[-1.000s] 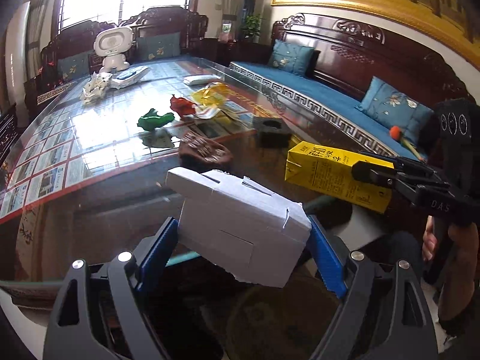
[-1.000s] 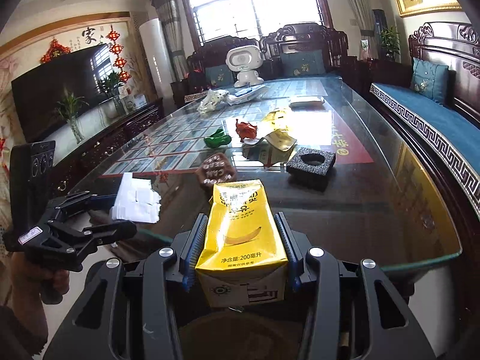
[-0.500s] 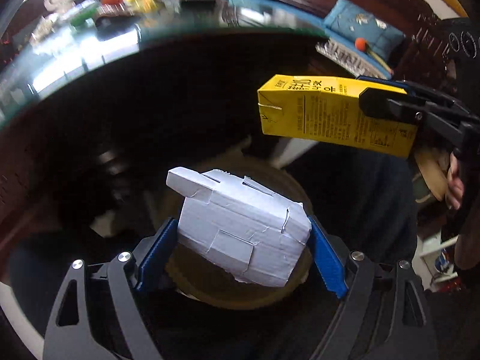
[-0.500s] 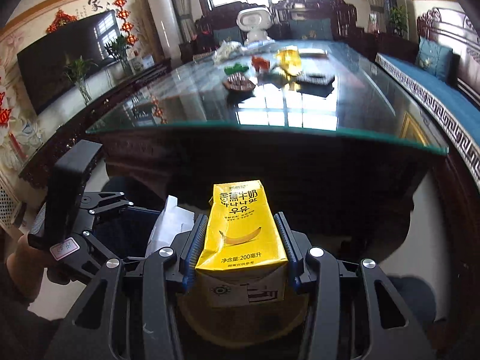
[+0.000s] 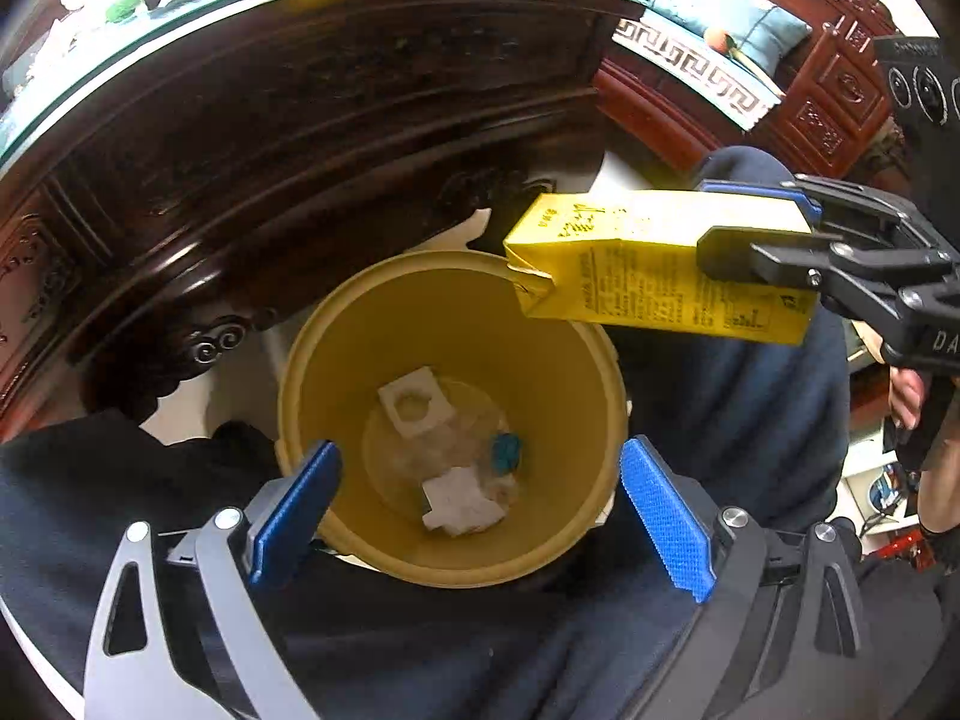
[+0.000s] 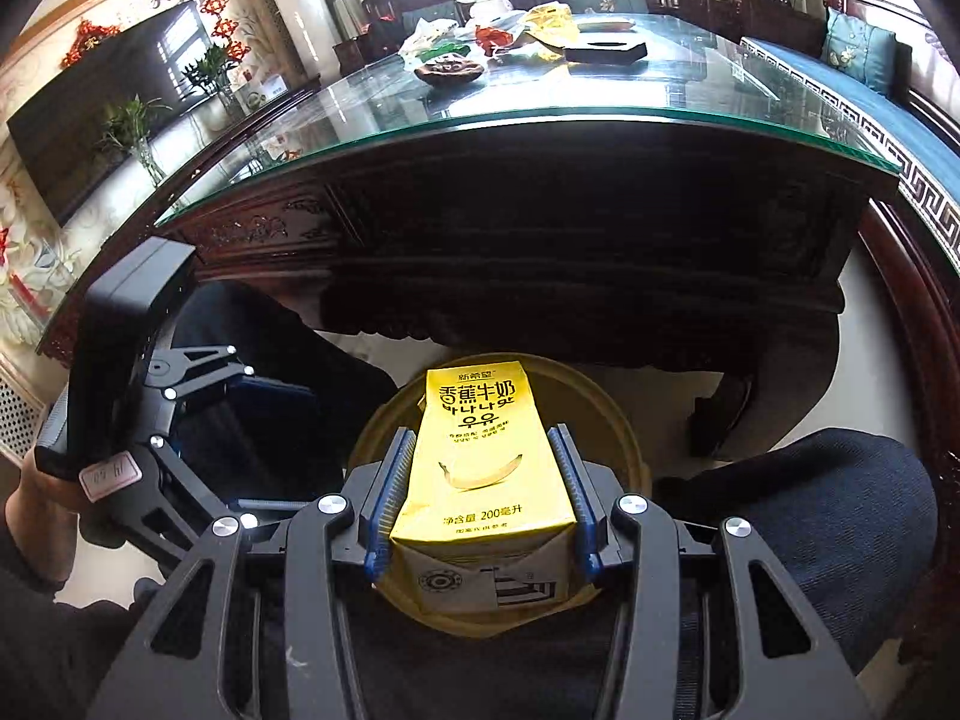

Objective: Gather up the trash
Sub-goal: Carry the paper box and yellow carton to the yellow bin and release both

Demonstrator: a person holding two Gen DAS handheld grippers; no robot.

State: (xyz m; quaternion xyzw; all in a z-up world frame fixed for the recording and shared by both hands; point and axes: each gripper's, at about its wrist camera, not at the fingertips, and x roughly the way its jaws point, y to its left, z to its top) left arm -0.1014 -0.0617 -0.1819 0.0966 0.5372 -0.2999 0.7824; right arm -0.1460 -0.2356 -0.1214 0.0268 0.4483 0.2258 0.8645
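A yellow trash bin (image 5: 540, 396) stands on the floor between the person's knees, below the table edge. My left gripper (image 5: 480, 510) is open and empty right above it. A white crumpled box (image 5: 459, 504) lies at the bin's bottom with a white square piece (image 5: 414, 401) and a blue scrap (image 5: 507, 450). My right gripper (image 6: 480, 480) is shut on a yellow banana milk carton (image 6: 483, 456), held level over the bin's rim (image 6: 624, 438). The carton also shows in the left wrist view (image 5: 660, 276).
The dark carved wooden table with a glass top (image 6: 600, 138) rises just behind the bin. More trash (image 6: 498, 42) and a black foam block (image 6: 603, 51) lie on its far part. The person's dark-clad legs (image 6: 840, 510) flank the bin. A blue-cushioned bench (image 6: 936, 138) runs along the right.
My left gripper has opened and the white box has dropped into the bin. Both grippers have tilted down further, and the carton has come over the bin's rim.
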